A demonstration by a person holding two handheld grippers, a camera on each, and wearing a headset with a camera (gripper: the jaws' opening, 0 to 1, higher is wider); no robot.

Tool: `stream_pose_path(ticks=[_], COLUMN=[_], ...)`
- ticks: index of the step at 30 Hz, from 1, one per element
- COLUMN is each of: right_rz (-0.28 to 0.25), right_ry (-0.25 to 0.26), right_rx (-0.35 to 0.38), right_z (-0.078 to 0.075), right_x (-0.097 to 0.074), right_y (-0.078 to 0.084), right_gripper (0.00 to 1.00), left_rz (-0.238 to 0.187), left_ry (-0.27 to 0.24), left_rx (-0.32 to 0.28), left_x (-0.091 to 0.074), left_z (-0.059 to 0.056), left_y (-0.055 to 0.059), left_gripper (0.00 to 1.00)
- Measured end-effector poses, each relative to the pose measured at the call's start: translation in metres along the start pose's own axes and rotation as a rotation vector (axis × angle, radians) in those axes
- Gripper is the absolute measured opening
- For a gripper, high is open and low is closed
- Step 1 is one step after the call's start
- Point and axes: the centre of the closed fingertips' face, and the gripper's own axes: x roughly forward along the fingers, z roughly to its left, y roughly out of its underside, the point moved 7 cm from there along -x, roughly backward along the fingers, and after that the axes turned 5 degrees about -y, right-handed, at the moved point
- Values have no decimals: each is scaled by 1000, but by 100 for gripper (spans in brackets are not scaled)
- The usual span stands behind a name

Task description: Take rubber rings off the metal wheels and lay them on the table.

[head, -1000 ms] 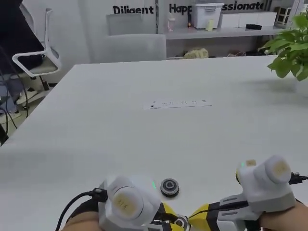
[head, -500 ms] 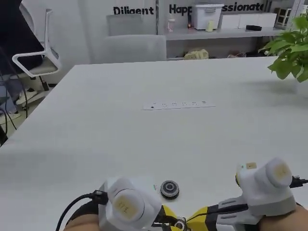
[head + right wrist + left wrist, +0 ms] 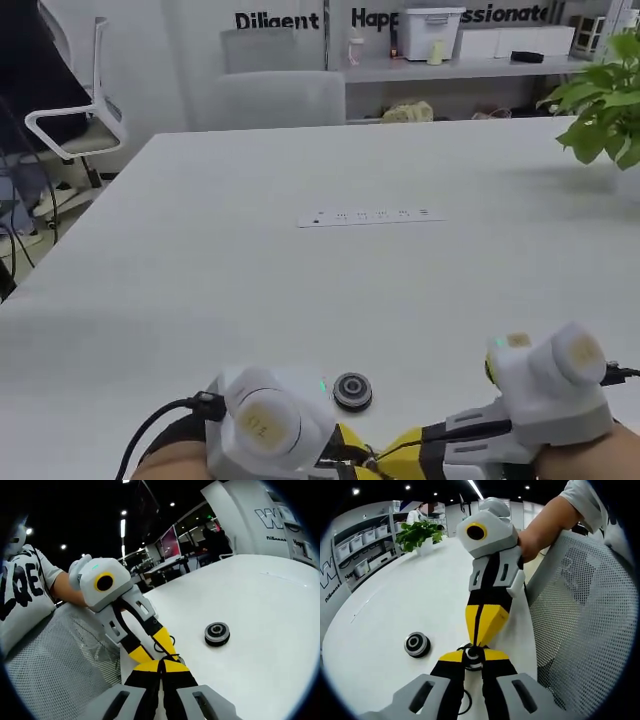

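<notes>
At the near table edge my left gripper [image 3: 352, 458] [image 3: 472, 656] is shut on a small metal wheel [image 3: 473, 656]. Facing it tip to tip, my right gripper [image 3: 385, 458] [image 3: 480, 641] [image 3: 161, 664] is shut, pinching what looks like that wheel's black rubber ring [image 3: 466, 648]. In the right gripper view the left gripper [image 3: 165, 655] comes in from the left. A second wheel [image 3: 352, 390] [image 3: 417, 644] [image 3: 217, 633], its black ring on, lies flat on the white table [image 3: 300, 290] just beyond the tips. A thin black loop [image 3: 464, 703] lies under my left jaws.
A flat socket strip [image 3: 368, 215] is set in the table's middle. A potted plant [image 3: 605, 95] stands at the far right edge. A white office chair [image 3: 75, 120] is off the far left corner, and a mesh chair back [image 3: 580, 610] is close behind the near edge.
My right gripper's body has edged slightly left, closing in on the left gripper's tips. The wheel on the table has not moved.
</notes>
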Motion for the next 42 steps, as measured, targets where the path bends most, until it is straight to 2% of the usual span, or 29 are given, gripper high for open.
stream_pose_path(ticks=[3,7,10,14,16,25,35,42], right_rz=[-12,-7,2,3,-4,-20,-43,-46], right_ry=[3,22,24,30,33,36,30,27], right_rx=[20,1,-12,-16,-12,-7,-8,-21], right_z=[-2,-5,-4,-5,-6,-7,-6,-4], right_x=[-1,-3,-4,-5,-6,-8,-10,-11], right_y=[1,2,3,3,3,0,-8,-12], right_gripper=[0,0,0,0,0,0,0,0], left_rz=[0,-4,-7,2,-8,-59,-135,-158], left_ry=[0,4,9,21,39,47,16,-12], left_rx=[-2,-4,42,60,33,12,-4,-43], left_x=[0,0,0,-3,-6,-23,-50,-66], left_z=[0,0,-1,0,0,2,5,7], left_y=[0,0,-1,-1,-2,-10,-15,-12], left_gripper=[7,7,7,8,9,16,25,30])
